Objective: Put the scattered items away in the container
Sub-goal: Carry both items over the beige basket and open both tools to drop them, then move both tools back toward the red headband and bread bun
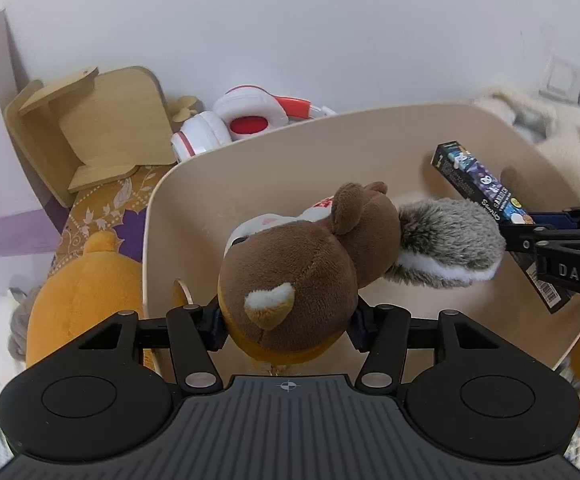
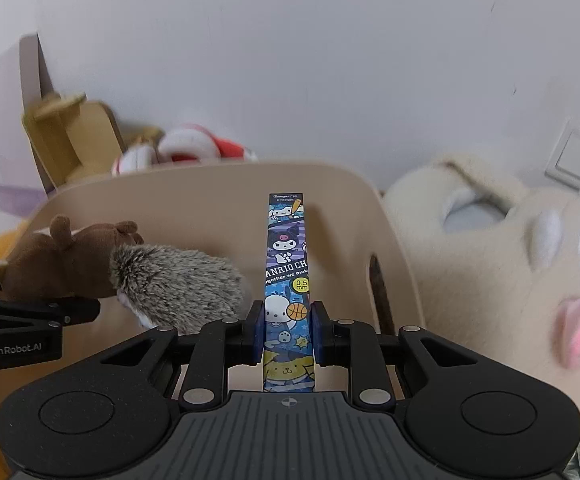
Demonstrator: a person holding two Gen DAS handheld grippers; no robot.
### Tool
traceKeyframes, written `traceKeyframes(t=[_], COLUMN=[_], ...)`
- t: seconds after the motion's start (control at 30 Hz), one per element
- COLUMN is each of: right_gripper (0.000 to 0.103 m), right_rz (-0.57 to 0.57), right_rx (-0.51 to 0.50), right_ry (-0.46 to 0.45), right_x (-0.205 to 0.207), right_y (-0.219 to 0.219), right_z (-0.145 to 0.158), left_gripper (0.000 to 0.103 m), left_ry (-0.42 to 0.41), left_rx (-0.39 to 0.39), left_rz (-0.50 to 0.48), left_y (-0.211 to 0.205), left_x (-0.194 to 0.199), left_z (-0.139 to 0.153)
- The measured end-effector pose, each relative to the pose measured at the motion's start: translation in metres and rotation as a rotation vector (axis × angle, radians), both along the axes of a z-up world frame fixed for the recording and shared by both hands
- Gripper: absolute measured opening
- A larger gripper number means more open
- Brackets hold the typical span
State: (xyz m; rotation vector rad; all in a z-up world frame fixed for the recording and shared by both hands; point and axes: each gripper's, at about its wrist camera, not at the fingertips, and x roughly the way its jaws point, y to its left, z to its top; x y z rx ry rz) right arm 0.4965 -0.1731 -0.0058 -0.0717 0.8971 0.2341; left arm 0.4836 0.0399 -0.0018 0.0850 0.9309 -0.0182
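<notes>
The left gripper (image 1: 286,326) clamps the brown plush (image 1: 301,276) and the right gripper (image 2: 288,330) clamps the cartoon pen box (image 2: 288,280), both over the beige container (image 1: 369,140), where an angled release might tip the long box over its rim.

The brown squirrel toy (image 1: 301,264) is soft matt plush with a shaggy grey tail; the container (image 1: 274,152) smooth matt beige plastic; the pen box (image 2: 288,280) glossy printed card; the stand (image 1: 90,128) pale smooth wood.
</notes>
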Motion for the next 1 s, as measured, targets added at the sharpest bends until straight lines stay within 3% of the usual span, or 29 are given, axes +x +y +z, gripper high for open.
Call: traceKeyframes(t=[0.33,0.37,0.6,0.73,1.0], right_gripper=[0.022,0.03,0.053,0.07,0.082], right_rz=[0.026,0.03,0.051,0.042,0.027], right_rx=[-0.027,-0.029,-0.038,-0.037,-0.001], right_ry=[0.061,0.062,0.016,-0.032,-0.131], right_x=[0.003,0.003,-0.011,-0.025,-0.075], right_y=[0.004,0.004,0.001,-0.003,-0.018], right_z=[-0.021,-0.021,-0.008,0.009,0.043], left_gripper=[0.064,0.064,0.078,0.079,0.082], left_ry=[0.025,0.022,-0.047,-0.089,-0.156], left_rx=[0.032,0.029,0.054,0.055,0.008], left_rz=[-0.026,-0.02,-0.015,-0.027,-0.032], left_y=[-0.008,-0.007,-0.004,-0.004,0.007], left_x=[0.004,0.004,-0.007,-0.024,-0.07], left_z=[-0.001,0.0,0.017,0.03,0.051])
